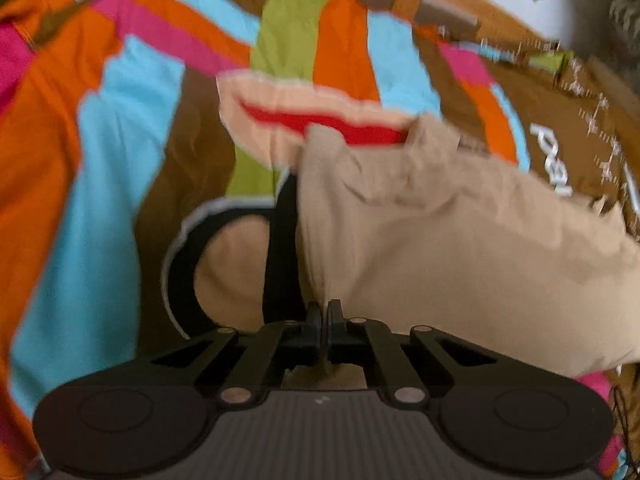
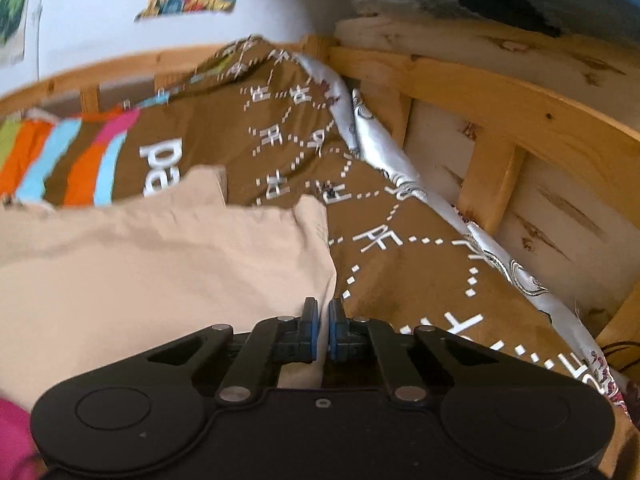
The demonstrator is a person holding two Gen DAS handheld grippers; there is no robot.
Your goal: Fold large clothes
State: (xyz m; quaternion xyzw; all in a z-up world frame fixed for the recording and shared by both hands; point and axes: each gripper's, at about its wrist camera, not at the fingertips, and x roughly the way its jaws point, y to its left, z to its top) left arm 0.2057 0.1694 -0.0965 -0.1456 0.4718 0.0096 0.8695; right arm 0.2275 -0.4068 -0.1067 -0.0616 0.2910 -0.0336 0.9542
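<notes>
A large beige garment (image 1: pixel 460 248) with a black print and a red stripe near its far edge hangs and drapes over a striped bedspread (image 1: pixel 100 160). My left gripper (image 1: pixel 324 312) is shut on a pinched edge of this beige garment. In the right wrist view the same beige garment (image 2: pixel 160 264) spreads to the left. My right gripper (image 2: pixel 323 312) is shut on its near corner, with the cloth running between the blue pads (image 2: pixel 314 332). Both views are blurred.
The bedspread (image 2: pixel 380 216) is brown with white lettering and bright stripes. A wooden bed frame (image 2: pixel 500 120) rises at the right and back. A white patterned sheet edge (image 2: pixel 400 176) runs along the frame. A white wall (image 2: pixel 100 12) stands behind.
</notes>
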